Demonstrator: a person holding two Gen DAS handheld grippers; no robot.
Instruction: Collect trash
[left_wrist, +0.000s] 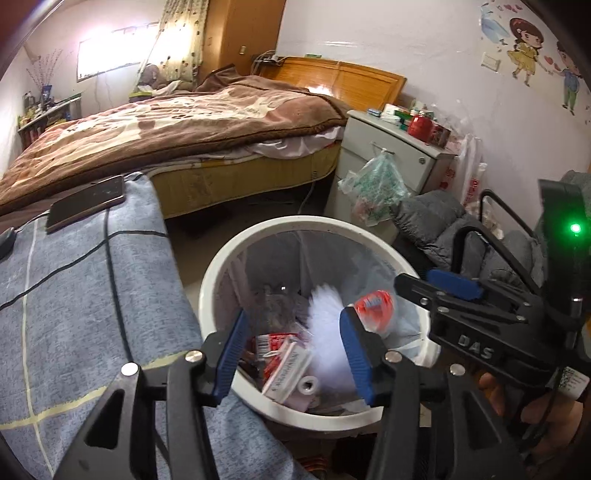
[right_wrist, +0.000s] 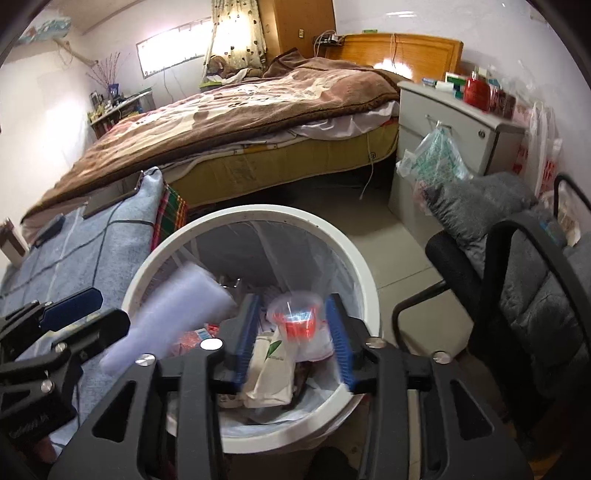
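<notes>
left gripper (left_wrist: 291, 350) and right gripper (right_wrist: 291, 343) over the white bin (left_wrist: 218, 266), jaws spread, pinching nothing. blurred white piece (left_wrist: 325, 332) and orange-capped plastic (right_wrist: 295, 321) dropping in. this round nearly done; any further trash not visible.

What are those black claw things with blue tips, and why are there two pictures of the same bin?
They are grabbing tools, one in each of a person's hands, and each carries its own camera. One picture looks along the left gripper, the other along the right gripper. Both hang over the white bin, which already holds wrappers and a small box. Both have their jaws open. A blurry white thing shows by the left one, and a clear bag with something orange by the right; both look to be dropping in. A phone lies on the blue blanket.
</notes>
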